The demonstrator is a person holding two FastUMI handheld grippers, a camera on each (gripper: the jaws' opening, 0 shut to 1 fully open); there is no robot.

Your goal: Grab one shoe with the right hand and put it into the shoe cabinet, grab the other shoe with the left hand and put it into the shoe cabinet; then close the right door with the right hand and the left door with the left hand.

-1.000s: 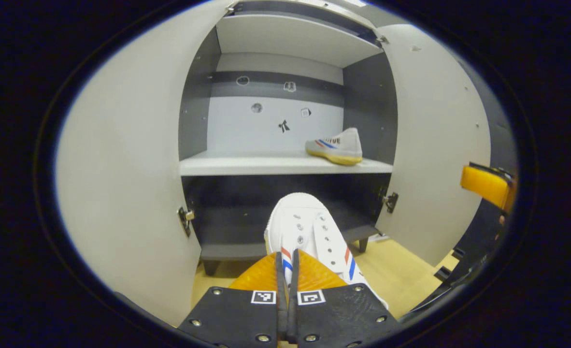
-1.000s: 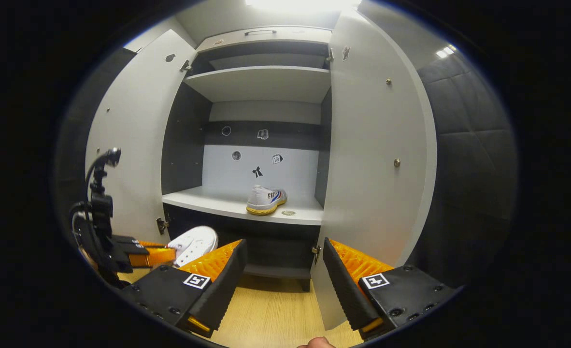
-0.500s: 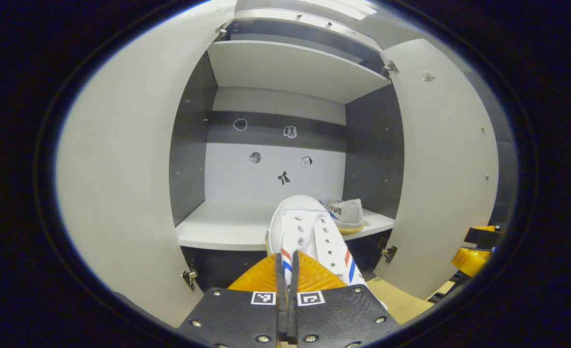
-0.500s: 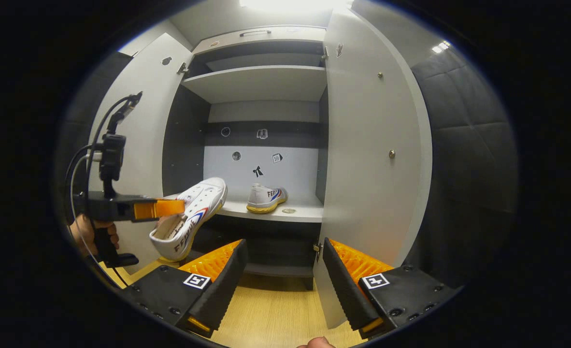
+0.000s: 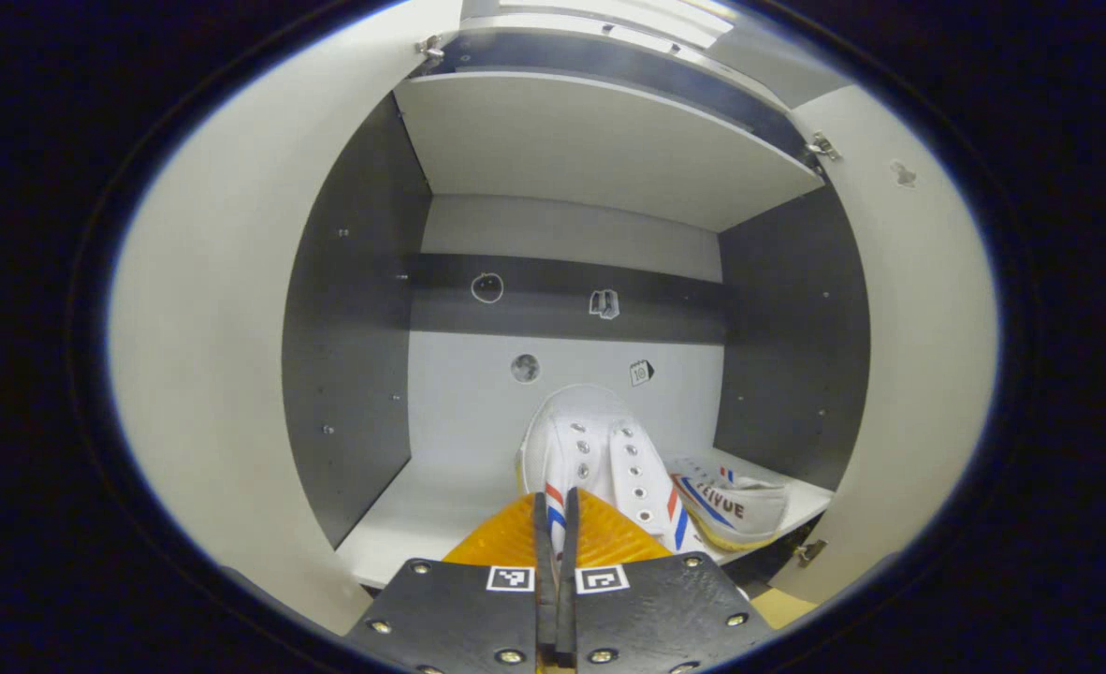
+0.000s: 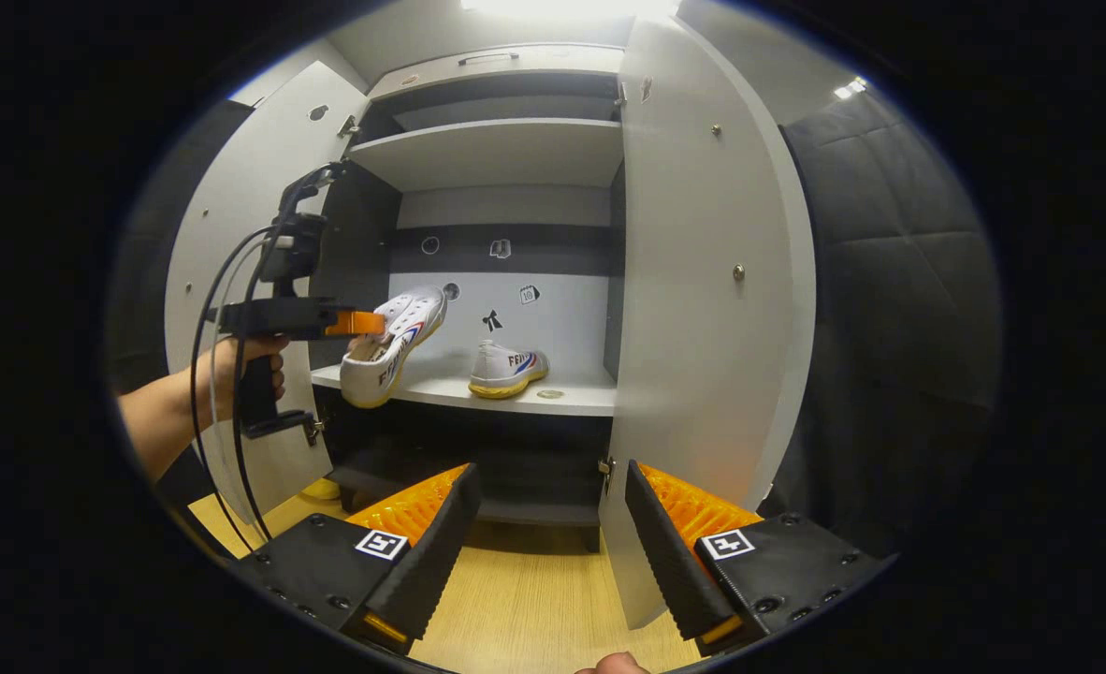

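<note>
Left gripper (image 5: 553, 524) clamps a white sneaker (image 5: 600, 459) by its side wall, holding it above the shoe cabinet's middle shelf (image 6: 478, 393). Second sneaker (image 6: 508, 370) rests on that shelf, toward the open right door (image 6: 703, 281). Right gripper (image 6: 548, 524) hangs before the cabinet, fingers spread apart.

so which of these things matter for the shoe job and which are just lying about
Part of the job:
- held shoe, in the left gripper
- shoe on the shelf
- shoe cabinet
- left door
- right door
- right gripper, open

Just lying about:
- small round thing beside the shelved shoe
- stickers on the back wall
</note>
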